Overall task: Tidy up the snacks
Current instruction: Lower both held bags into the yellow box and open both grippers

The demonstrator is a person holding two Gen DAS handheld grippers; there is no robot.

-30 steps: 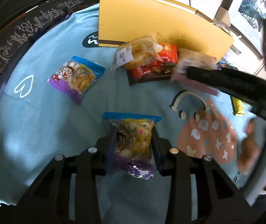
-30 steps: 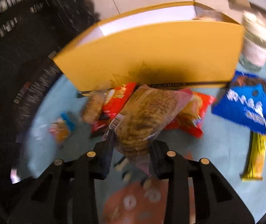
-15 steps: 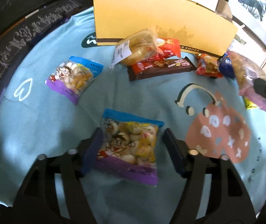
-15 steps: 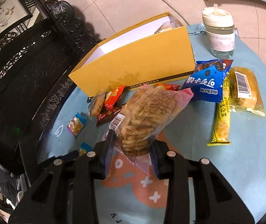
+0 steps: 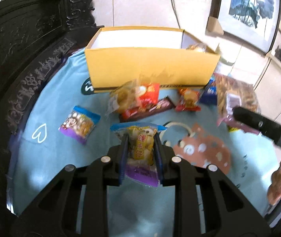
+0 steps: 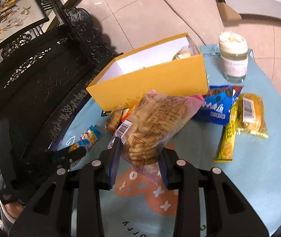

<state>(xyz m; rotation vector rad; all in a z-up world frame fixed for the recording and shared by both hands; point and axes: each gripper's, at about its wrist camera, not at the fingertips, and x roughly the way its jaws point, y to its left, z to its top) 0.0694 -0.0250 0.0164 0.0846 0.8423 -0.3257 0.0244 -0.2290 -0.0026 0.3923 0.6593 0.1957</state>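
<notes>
My left gripper [image 5: 140, 140] has its jaws closing on a blue-and-purple snack packet [image 5: 140, 148]; the pads squeeze its sides and it hangs above the blue tablecloth [image 5: 51, 158]. My right gripper [image 6: 139, 152] is shut on a clear bag of crackers [image 6: 156, 118], held above the cloth in front of the open yellow box [image 6: 160, 79]. In the left wrist view that bag [image 5: 233, 90] shows at the right, beside the box [image 5: 152, 67]. A bun lies inside the box at its right end.
A twin packet [image 5: 79, 123], a bread roll [image 5: 122, 98], a chocolate bar [image 5: 150, 108] and red packets lie before the box. A blue cookie packet [image 6: 217, 106], yellow bar [image 6: 227, 138], wrapped cake [image 6: 252, 114] and jar [image 6: 233, 59] sit right. Dark carved furniture [image 6: 41, 75] borders the left.
My left gripper spread around the packet on the cloth, then closed on it and lifted it. The right gripper carried the cracker bag up and to the right, clear of the snack pile.
</notes>
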